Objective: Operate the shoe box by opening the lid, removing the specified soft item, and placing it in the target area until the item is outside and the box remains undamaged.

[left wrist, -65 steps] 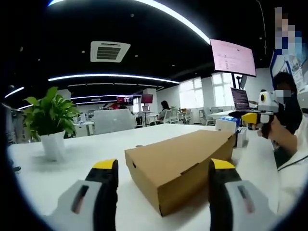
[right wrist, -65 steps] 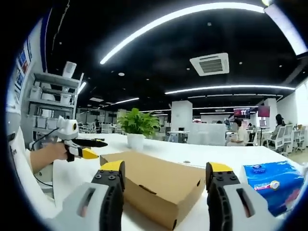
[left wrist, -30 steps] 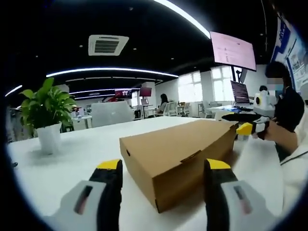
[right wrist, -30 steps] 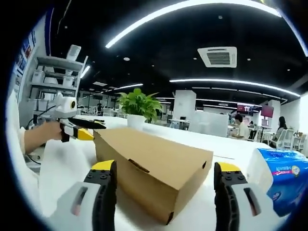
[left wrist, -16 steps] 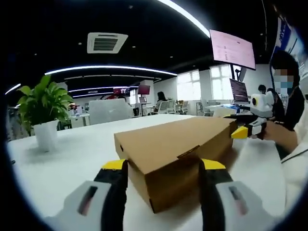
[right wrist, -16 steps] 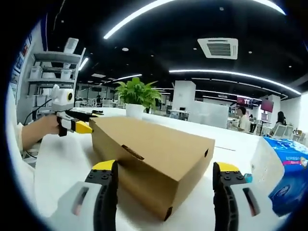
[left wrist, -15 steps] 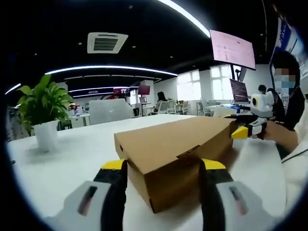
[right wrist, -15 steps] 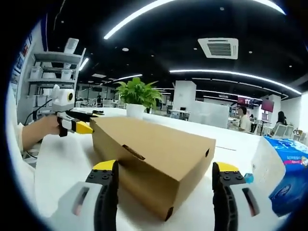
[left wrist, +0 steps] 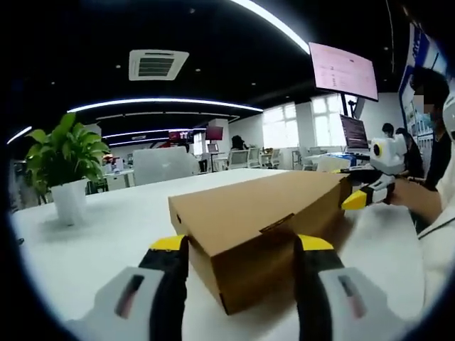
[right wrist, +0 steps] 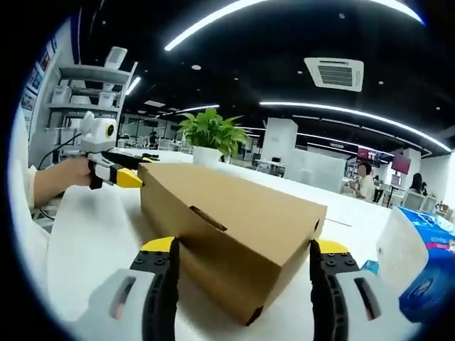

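The brown cardboard shoe box lies shut on the white table, one short end toward each camera. My left gripper is open, its yellow-tipped jaws standing either side of the near end of the box. In the right gripper view the box runs away to the left, and my right gripper is open astride its near end. The right gripper also shows at the far end in the left gripper view, and the left gripper at the far end in the right gripper view. The box's contents are hidden.
A potted green plant stands on the table at the left, and the plant appears behind the box in the right gripper view. A blue tissue pack lies at the right. A person's hand holds the left gripper. Shelving stands at the back left.
Both cameras have come closer and lower to the box, whose ends now sit between the jaws. Each pair of jaws has narrowed slightly. The box stays shut and in place.
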### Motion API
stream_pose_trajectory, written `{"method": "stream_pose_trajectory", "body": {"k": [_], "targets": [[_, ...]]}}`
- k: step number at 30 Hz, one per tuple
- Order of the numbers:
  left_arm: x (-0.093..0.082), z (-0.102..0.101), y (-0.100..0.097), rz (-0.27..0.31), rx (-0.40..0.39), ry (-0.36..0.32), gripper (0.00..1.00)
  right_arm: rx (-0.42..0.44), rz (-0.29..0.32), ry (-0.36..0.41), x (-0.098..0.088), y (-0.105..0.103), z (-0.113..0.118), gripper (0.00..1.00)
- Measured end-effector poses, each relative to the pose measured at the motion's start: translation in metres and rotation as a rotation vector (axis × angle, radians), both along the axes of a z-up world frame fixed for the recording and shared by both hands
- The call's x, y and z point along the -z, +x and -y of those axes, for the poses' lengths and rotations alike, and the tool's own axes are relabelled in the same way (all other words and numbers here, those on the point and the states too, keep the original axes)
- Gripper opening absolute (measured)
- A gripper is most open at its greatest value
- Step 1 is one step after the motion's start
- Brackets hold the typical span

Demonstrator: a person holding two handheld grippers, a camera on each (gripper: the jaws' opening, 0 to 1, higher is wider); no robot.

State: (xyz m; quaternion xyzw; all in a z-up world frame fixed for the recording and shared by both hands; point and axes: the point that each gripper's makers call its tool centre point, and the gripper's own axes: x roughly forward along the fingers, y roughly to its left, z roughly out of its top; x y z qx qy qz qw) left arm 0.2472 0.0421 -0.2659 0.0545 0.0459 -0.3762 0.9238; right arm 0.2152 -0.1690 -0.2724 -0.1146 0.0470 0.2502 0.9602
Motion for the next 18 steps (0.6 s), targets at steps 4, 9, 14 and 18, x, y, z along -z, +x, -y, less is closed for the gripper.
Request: {"method": "stream_pose_trajectory", "body": {"k": [4, 9, 14, 18], "targets": [[0.000, 0.005, -0.005, 0.000, -0.006, 0.003, 0.61, -0.003, -0.005, 0.004, 0.000, -0.005, 0.005, 0.77], [0.002, 0.012, -0.014, 0.019, -0.004, 0.042, 0.60, -0.007, -0.012, 0.000, -0.001, -0.012, 0.010, 0.77], [0.001, 0.015, -0.017, 0.011, -0.006, 0.037, 0.61, -0.011, -0.019, -0.003, -0.001, -0.015, 0.014, 0.77], [0.000, 0.019, -0.025, 0.000, 0.002, 0.002, 0.60, -0.023, -0.029, -0.003, -0.001, -0.016, 0.021, 0.77]]}}
